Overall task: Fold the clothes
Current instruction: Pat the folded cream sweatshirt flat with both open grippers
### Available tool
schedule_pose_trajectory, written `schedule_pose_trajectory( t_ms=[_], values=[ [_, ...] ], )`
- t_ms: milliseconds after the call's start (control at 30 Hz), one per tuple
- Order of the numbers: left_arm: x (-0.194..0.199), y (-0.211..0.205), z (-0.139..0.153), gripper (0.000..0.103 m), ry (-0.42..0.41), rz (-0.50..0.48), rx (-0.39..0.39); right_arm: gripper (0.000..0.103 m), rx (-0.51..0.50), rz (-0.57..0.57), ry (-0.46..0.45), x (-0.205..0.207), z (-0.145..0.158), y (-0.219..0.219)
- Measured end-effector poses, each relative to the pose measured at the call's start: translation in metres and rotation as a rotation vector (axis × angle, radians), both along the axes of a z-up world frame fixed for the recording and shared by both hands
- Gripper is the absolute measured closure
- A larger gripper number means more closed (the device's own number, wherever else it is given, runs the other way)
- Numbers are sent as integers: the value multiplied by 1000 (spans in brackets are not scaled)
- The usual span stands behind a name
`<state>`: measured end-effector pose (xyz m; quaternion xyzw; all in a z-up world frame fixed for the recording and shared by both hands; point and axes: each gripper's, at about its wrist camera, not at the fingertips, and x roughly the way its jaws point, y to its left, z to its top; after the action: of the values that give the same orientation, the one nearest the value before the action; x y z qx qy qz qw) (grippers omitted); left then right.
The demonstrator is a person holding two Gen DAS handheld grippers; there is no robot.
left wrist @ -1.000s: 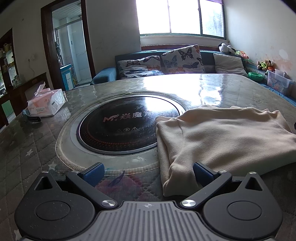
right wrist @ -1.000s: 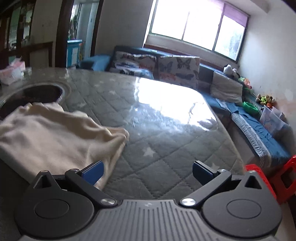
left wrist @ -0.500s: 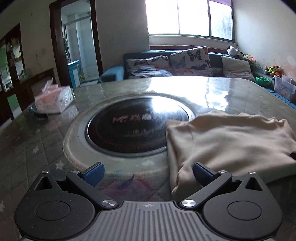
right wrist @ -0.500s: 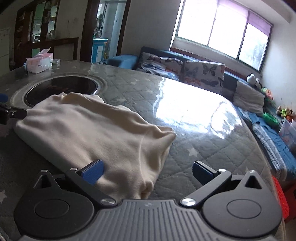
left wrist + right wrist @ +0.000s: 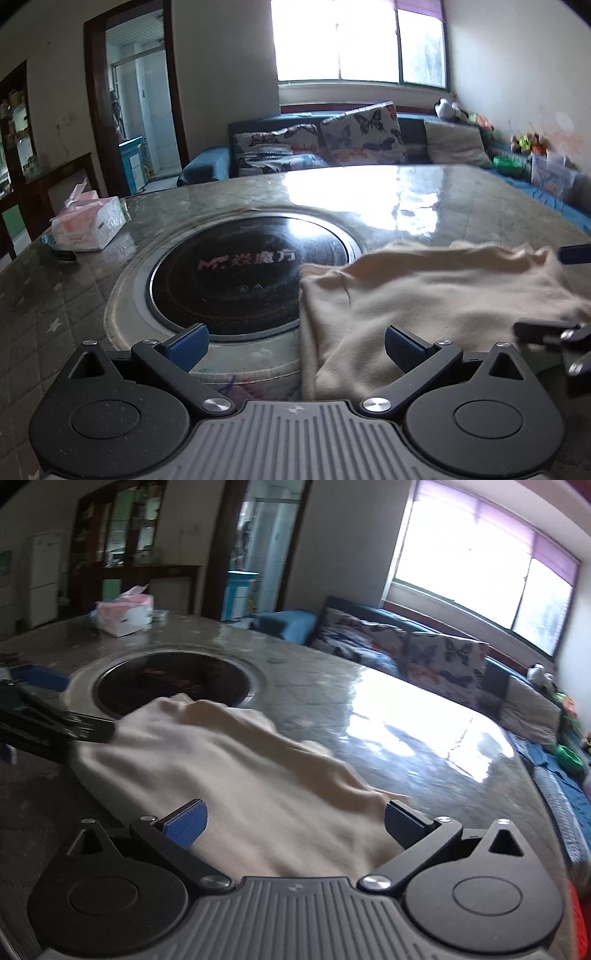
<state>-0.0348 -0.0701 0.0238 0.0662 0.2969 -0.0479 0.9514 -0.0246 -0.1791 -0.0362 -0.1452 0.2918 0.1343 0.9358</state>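
A cream garment (image 5: pixel 424 295) lies folded and a little rumpled on the glass-topped table (image 5: pixel 406 192), its left end overlapping the round black hob (image 5: pixel 247 273). My left gripper (image 5: pixel 295 345) stands open at the garment's near left corner, with its right fingertip over the cloth. My right gripper (image 5: pixel 295 827) is open too, and the garment (image 5: pixel 240 775) runs between its two fingers at the right end. Each gripper shows in the other's view: the right one (image 5: pixel 561 291) at the cloth's right edge, the left one (image 5: pixel 55 701) at its left edge. Neither pinches the cloth.
A tissue box (image 5: pixel 88 225) sits at the table's far left. Behind the table runs a blue sofa with butterfly cushions (image 5: pixel 332 144), below a bright window. A doorway opens at the back left. Something red (image 5: pixel 581 923) shows past the table's right edge.
My right gripper has swung left from the bare table onto the garment's right end. The left gripper has drawn back a little and stays open. The garment's far edge looks more bunched.
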Motion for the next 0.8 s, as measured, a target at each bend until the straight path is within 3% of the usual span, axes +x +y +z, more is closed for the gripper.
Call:
schedule_pose_trajectory(
  t_ms=[133,400,567,800],
  values=[
    [7,3,-12,0,43,6,14,0,-22,41,23,1,-15,17],
    [7,5,-9,0,66,14,-3,0,11,80,20,-3,0,24],
    [9,7,-7,0,85,19,-13,0,14,123,96,0,-14,35],
    [9,12,-4,0,98,28,-33,3,12,154,82,-7,-3,43]
  ],
)
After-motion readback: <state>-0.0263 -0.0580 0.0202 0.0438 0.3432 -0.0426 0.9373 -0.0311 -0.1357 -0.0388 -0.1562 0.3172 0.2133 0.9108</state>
